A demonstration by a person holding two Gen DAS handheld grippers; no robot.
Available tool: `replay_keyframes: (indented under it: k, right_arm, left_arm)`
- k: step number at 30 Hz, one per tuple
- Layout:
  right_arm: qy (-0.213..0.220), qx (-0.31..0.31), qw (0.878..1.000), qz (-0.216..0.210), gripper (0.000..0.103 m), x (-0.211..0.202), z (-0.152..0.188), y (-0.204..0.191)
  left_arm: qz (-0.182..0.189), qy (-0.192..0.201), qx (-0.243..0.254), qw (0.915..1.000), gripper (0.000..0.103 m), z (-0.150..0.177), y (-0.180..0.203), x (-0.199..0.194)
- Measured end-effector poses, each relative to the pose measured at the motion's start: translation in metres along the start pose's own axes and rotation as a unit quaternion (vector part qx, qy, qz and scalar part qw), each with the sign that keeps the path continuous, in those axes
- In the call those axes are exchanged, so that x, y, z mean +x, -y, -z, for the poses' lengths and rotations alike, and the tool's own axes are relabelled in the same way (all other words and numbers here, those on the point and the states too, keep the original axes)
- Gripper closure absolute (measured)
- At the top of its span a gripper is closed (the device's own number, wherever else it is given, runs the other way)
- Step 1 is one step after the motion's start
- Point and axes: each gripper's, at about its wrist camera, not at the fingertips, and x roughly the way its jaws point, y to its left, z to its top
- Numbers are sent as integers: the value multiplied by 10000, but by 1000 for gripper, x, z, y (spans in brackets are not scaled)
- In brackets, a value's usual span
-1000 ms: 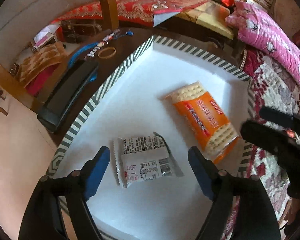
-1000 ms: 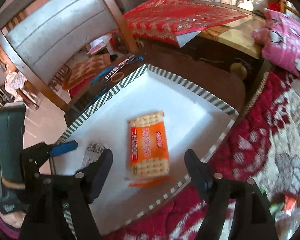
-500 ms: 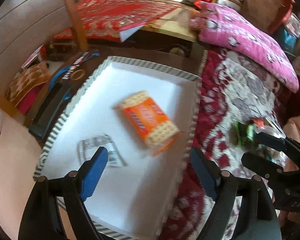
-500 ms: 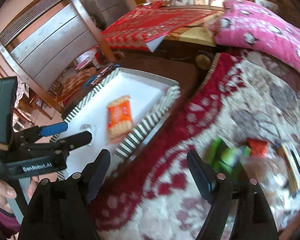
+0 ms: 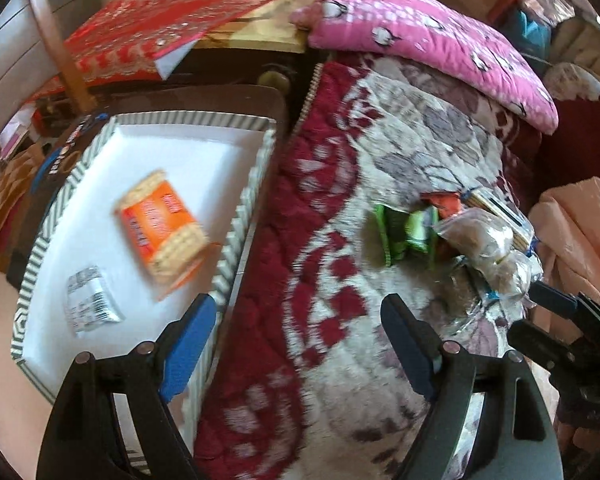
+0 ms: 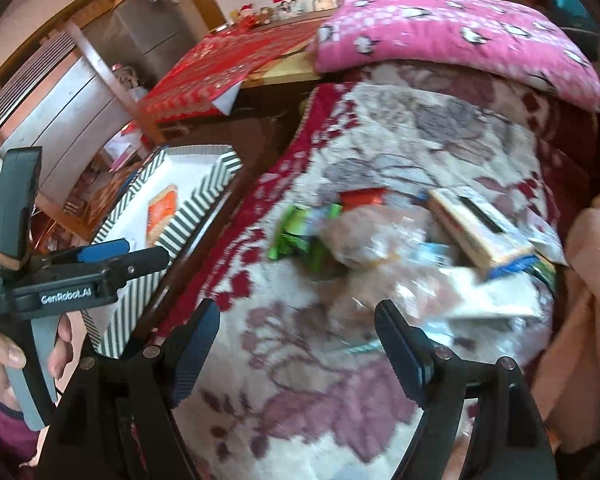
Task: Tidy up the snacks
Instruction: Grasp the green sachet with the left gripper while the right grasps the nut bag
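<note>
A white tray with a striped rim (image 5: 240,216) holds an orange cracker pack (image 5: 160,226) and a small silver-white packet (image 5: 90,300); the tray (image 6: 192,216) also shows in the right wrist view. A pile of snacks lies on the blanket: green packets (image 5: 406,232), a clear bag (image 5: 484,240), a boxed pack (image 6: 476,228). My left gripper (image 5: 300,344) is open and empty over the tray's right edge and the blanket. My right gripper (image 6: 296,344) is open and empty just short of the pile.
A red and cream patterned blanket (image 5: 332,288) covers the bed. A pink pillow (image 5: 420,28) lies at the back. A dark wooden table (image 5: 204,96) carries the tray. A peach cloth (image 5: 580,224) is at the right.
Both grippers have swung right, away from the tray and towards the snack pile on the blanket. Both stay open and empty.
</note>
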Motion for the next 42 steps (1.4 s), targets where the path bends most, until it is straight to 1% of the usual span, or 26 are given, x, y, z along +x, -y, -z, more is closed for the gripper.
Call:
replay_keyframes:
  k: [2, 8, 10, 13, 14, 16, 20, 26, 29, 31, 34, 38, 39, 40, 41, 42]
  right_arm:
    - [12, 56, 10000, 71, 18, -5, 5, 9]
    - [32, 254, 9996, 107, 18, -14, 15, 30]
    - [27, 288, 9995, 119, 18, -17, 18, 35]
    - [28, 348, 9993, 138, 18, -18, 20, 41]
    - [33, 364, 9992, 139, 18, -18, 20, 42]
    - [48, 371, 9992, 142, 18, -18, 18, 44]
    - [59, 225, 9996, 138, 17, -17, 7, 41]
    - [-94, -145, 9996, 241, 15, 3, -19, 37]
    - [-268, -232, 9992, 200, 15, 22, -30, 38]
    - [-442, -286, 9983, 261, 14, 35, -35, 40]
    - [-639, -352, 9969, 293, 14, 52, -41, 45]
    - [-687, -298, 9971, 126, 14, 64, -48, 52]
    - [-692, -332, 9970, 106, 15, 66, -50, 52]
    - [-707, -384, 9967, 115, 22, 69, -51, 51]
    - [-758, -461, 9960, 143, 36, 73, -51, 50]
    - [-789, -510, 9955, 126, 42, 76, -50, 50]
  left_arm:
    - [41, -59, 67, 10000, 19, -4, 12, 8]
    - [166, -227, 144, 9995, 19, -18, 34, 36]
    - [298, -256, 180, 9991, 19, -24, 41, 46]
    - [394, -318, 291, 9983, 19, -31, 54, 61]
    - [434, -338, 344, 9979, 19, -33, 58, 66]
    - [397, -384, 395, 9977, 19, -37, 62, 75]
    - [492, -435, 361, 9972, 19, -46, 66, 92]
    - [521, -517, 493, 9961, 19, -52, 71, 104]
    - [482, -519, 506, 9962, 19, -54, 71, 106]
    - [443, -503, 431, 9968, 19, -56, 67, 106]
    - [512, -603, 383, 9961, 19, -58, 61, 109]
    - [447, -607, 464, 9961, 19, -58, 61, 110]
    - [458, -639, 441, 9959, 19, -59, 61, 111]
    - [466, -655, 415, 9959, 19, -59, 60, 112]
    - [470, -668, 385, 9959, 19, -59, 59, 113]
    - [468, -696, 354, 9958, 19, -58, 59, 115]
